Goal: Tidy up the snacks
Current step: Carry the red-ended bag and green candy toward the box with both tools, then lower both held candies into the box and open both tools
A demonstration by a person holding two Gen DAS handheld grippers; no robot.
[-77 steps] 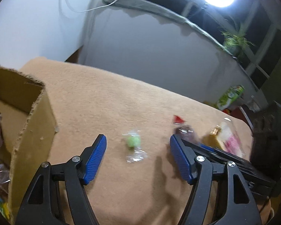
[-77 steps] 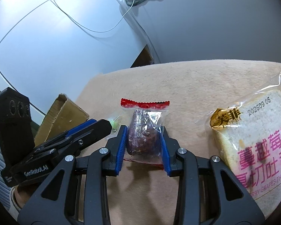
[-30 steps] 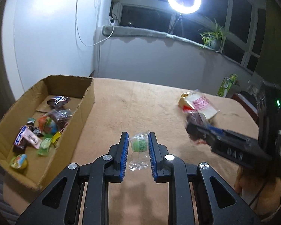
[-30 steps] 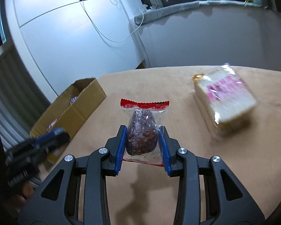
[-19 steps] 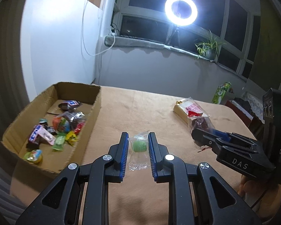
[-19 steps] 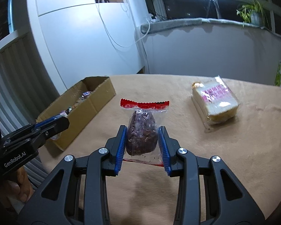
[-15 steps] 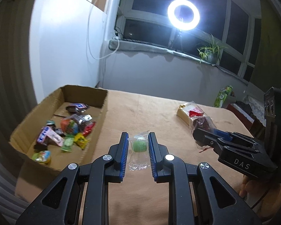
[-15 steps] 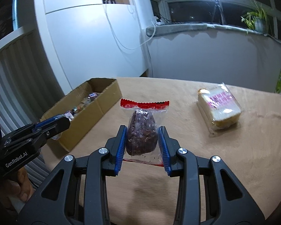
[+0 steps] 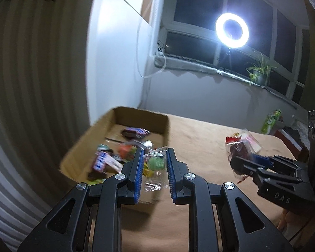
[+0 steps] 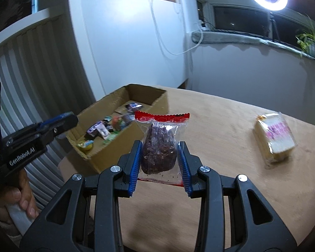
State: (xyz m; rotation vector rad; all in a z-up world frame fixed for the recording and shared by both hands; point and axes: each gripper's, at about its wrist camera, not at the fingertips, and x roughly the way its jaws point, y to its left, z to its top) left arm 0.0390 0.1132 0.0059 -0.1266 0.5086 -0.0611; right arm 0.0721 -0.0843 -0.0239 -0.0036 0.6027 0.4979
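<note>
- Tan, felt-like cloth covers the table point(image 10: 231, 130) under both my tools, with a bright ring light point(image 9: 232, 30) on a stand at the dark window behind it.
- My left tongs point(image 9: 154, 168) are clamped on a small green candy in a clear crinkled wrapper point(image 9: 155, 163); the blue pads press it from both sides and the wrapper's tail hangs down between them.
- That candy is held up in the air above the near end of the open brown cardboard box point(image 9: 167, 124), whose floor is already littered with mixed colourful wrapped sweets point(image 9: 107, 161) (blurred in this view, so I cannot name them singly).
- My right tongs point(image 10: 159, 163) are closed on a dark reddish-brown snack in a clear packet with a red crimped top strip point(image 10: 159, 153), gripped at its sides and standing upright, red strip uppermost.
- Seen from the right wrist camera, this packet sits in front of the box's right wall, above the cloth and just beside the box rather than over it.
- From the left wrist camera the same packet point(image 9: 239, 150) shows off to the right, nipped at the tip of the other tool.
- A clear-wrapped loaf of sliced white bread with pink print point(image 10: 274, 139) lies flat on the cloth, well apart from the box.
- A green drink carton point(image 9: 271, 121) stands past the far right edge of the table.
- A potted plant with long thin leaves point(image 9: 259, 74) sits on the window sill.
</note>
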